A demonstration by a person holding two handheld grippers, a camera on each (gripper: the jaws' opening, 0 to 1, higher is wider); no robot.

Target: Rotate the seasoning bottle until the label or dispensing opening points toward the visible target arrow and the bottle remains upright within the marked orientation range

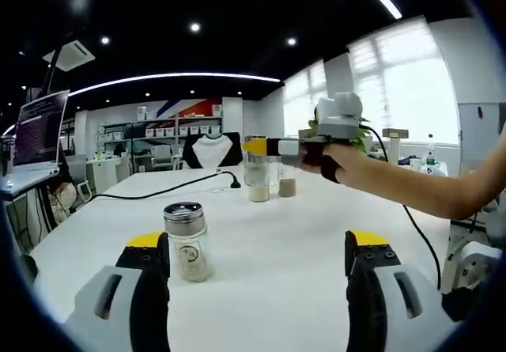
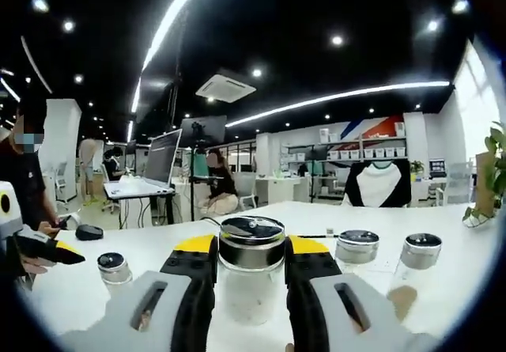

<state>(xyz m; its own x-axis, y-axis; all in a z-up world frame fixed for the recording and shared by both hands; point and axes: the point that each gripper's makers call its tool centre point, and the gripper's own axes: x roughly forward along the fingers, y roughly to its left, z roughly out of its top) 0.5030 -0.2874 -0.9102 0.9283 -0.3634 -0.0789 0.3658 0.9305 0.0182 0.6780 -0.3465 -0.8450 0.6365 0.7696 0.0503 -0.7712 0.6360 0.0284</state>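
My right gripper [image 2: 251,249] is shut on a clear seasoning bottle [image 2: 251,277] with a shiny metal lid; its yellow-tipped jaws press the bottle's sides just under the lid. In the left gripper view a hand holds the right gripper [image 1: 257,148] at the far side of the white table [image 1: 269,233], over that upright seasoning bottle [image 1: 258,179]. My left gripper [image 1: 257,245] stands wide open with nothing between its jaws. A second metal-lidded bottle [image 1: 187,240] stands just inside its left jaw, apart from it. The left gripper [image 2: 35,245] also shows at the left edge.
Two more bottles [image 2: 357,249] [image 2: 417,261] stand to the right of the held one, and a small bottle [image 2: 113,268] to its left. A black cable [image 1: 170,188] crosses the table. A laptop [image 2: 158,158] and a mouse [image 2: 88,231] sit at the left. People stand beyond.
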